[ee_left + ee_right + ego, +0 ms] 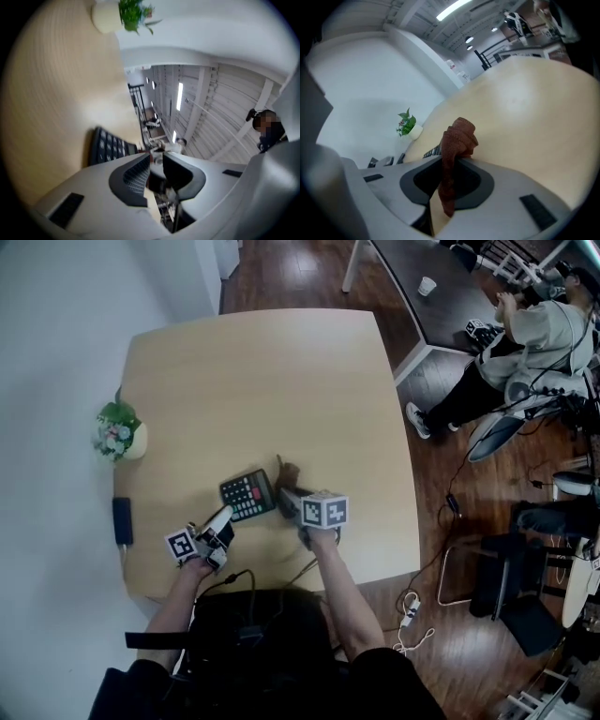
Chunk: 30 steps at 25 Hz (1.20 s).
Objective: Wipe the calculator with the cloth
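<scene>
Rust-brown cloth is clamped in my right tool, bunched and sticking out past the tips. Just left of those tips in the head view, the calculator lies flat on the table. Its long side runs roughly across, toward my left tool. That tool sits by the near left corner, its jaws a narrow gap apart with nothing between them. The cloth is already at the right edge, so I judge the wipe calls for a short leftward sweep over the keys.
</scene>
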{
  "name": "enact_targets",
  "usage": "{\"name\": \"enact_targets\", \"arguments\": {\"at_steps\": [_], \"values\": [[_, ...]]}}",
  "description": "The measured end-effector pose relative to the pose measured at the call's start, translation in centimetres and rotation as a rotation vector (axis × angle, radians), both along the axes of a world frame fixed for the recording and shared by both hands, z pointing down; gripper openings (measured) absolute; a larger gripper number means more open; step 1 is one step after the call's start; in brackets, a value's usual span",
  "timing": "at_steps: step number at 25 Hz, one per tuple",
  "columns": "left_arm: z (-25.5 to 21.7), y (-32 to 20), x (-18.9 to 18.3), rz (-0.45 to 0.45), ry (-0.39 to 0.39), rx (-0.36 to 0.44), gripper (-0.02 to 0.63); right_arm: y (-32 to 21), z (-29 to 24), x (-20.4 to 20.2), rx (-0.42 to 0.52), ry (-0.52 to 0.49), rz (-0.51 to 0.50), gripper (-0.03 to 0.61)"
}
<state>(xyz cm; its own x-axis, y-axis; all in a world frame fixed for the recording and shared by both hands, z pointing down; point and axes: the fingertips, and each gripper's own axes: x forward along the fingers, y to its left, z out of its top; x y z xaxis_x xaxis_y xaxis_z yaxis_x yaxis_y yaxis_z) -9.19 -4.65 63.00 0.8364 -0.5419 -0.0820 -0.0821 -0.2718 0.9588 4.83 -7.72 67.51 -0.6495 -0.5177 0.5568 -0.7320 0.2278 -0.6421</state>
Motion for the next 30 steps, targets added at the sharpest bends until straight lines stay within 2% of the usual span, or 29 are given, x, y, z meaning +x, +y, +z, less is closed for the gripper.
{"name": "enact_targets", "arguments": {"at_steps": [2, 4, 5, 7, 9, 16, 20, 22, 24, 26, 28, 30], "values": [[0.8, 3.6, 3.2, 0.153, -0.016, -0.007, 0.086, -3.6, -1.6, -0.7, 0.098, 0.049, -0.079, 0.064], [2.7, 5.7, 5.1, 0.22, -0.069, -0.051, 0.084, -6.5, -2.6, -2.6, 0.158, 0.093, -0.196, 0.064], [3.7, 6.0, 5.6, 0.219, -0.092, -0.08, 0.085, -7.3, -2.6, -3.6, 0.167, 0.119, -0.258, 0.065], [4.9, 5.4, 5.5, 0.159, -0.108, -0.142, 0.095, -7.6, -1.9, -5.1, 0.152, 0.172, -0.364, 0.066], [5.4, 4.2, 4.8, 0.085, -0.104, -0.181, 0.098, -6.6, -1.3, -5.7, 0.133, 0.203, -0.41, 0.066], [6.0, 3.6, 4.0, 0.057, -0.127, -0.193, 0.098, 0.6, -1.1, -3.6, 0.098, 0.157, -0.267, 0.066], [6.0, 3.7, 4.0, 0.058, -0.127, -0.195, 0.097, 7.7, 0.3, -2.8, -0.03, 0.071, -0.222, 0.064], [6.1, 3.7, 3.9, 0.059, -0.13, -0.195, 0.097, 8.8, 0.5, -2.1, -0.062, 0.073, -0.206, 0.064], [6.3, 3.6, 3.7, 0.056, -0.125, -0.207, 0.097, 6.1, -0.7, -0.9, -0.001, 0.118, -0.164, 0.064], [6.1, 3.5, 3.6, 0.05, -0.11, -0.207, 0.097, 1.1, -2.7, -0.5, 0.119, 0.171, -0.145, 0.064], [6.0, 3.5, 3.5, 0.041, -0.103, -0.195, 0.095, -3.7, -3.9, -1.5, 0.225, 0.209, -0.178, 0.064], [6.1, 3.7, 3.6, 0.026, -0.107, -0.197, 0.093, -6.6, -3.7, -3.4, 0.266, 0.22, -0.271, 0.064]]}}
